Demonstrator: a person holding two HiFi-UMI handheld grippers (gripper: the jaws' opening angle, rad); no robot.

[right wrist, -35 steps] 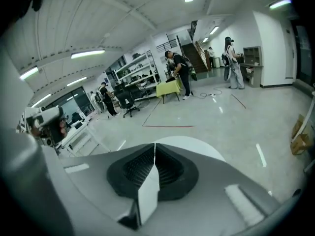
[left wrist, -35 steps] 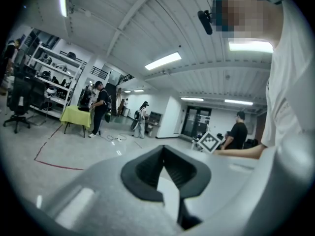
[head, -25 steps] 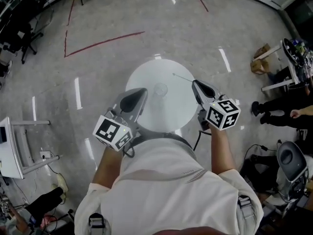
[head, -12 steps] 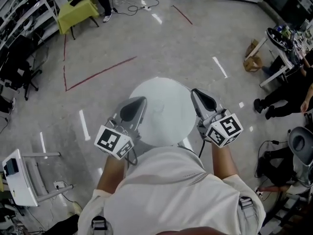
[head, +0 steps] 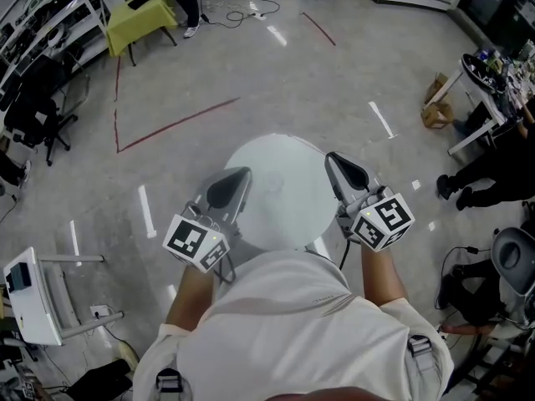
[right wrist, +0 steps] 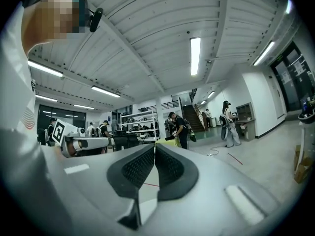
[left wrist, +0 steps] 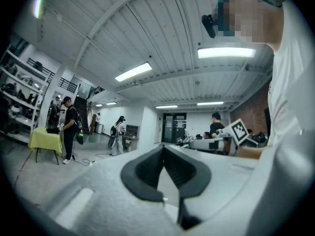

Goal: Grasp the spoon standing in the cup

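Note:
The round white table (head: 288,215) stands just in front of me in the head view. A faint clear cup (head: 274,182) sits near its middle; the spoon is too faint to make out. My left gripper (head: 239,179) hovers over the table's left edge with its jaws shut and empty. My right gripper (head: 336,164) hovers over the right edge, also shut on nothing. Both gripper views point out across the room, and neither shows the cup or the table.
Grey floor with red tape lines (head: 175,122) surrounds the table. There is a yellow-covered table (head: 146,15) at the far left, a white stand (head: 33,295) at the near left, and a seated person's legs (head: 485,178) and desks at the right. People stand in the background.
The head view has tilted up and shows more of the far room. Both grippers keep nearly the same pose beside the table, jaws still shut.

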